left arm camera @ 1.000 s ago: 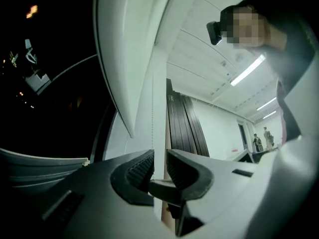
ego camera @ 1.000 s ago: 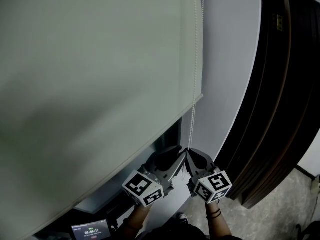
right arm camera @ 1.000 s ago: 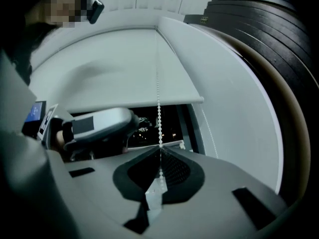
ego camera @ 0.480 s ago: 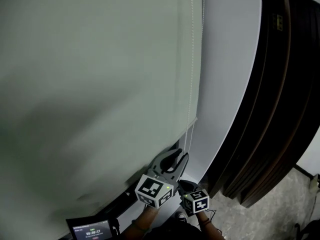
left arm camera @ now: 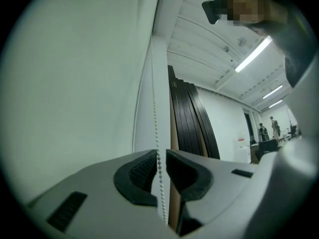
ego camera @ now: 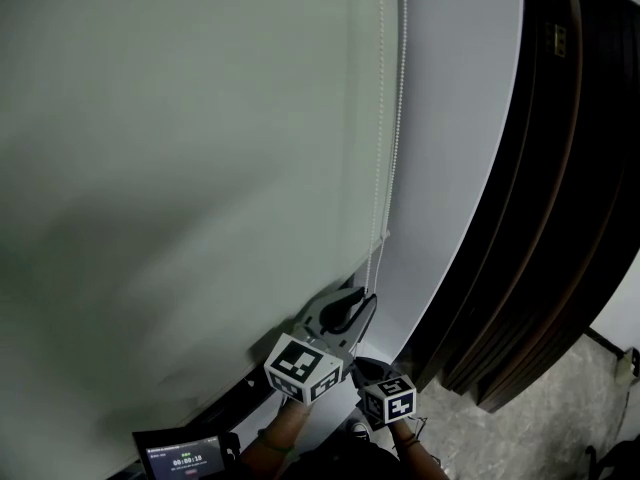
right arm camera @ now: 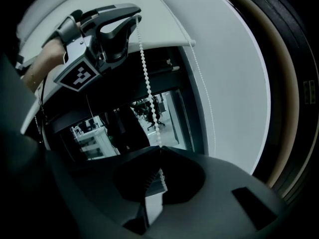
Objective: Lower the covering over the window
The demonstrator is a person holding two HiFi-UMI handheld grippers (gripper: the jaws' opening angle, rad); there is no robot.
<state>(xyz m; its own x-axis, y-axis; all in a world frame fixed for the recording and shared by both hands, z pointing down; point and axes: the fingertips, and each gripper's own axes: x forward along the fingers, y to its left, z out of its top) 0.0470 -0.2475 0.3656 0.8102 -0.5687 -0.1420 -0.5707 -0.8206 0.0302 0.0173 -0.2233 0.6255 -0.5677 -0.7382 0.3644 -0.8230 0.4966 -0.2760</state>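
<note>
Right hand-held gripper pinching bead chain, left hand-held gripper just closing, slightly spread around chain

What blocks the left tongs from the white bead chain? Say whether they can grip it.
Probably yes; nothing blocks them. The white bead chain hangs between the left tongs, whose slightly parted jaws have just been closing.

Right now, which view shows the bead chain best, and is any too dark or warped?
Left gripper view: brightest, bead chain sharp up close, but heavy fisheye and black corners. Head view: dim, even; chain thin yet readable beside the roller blind; straight edges bow. Right gripper view: darkest; right gripper nearly a silhouette, white chain stands out.
</note>
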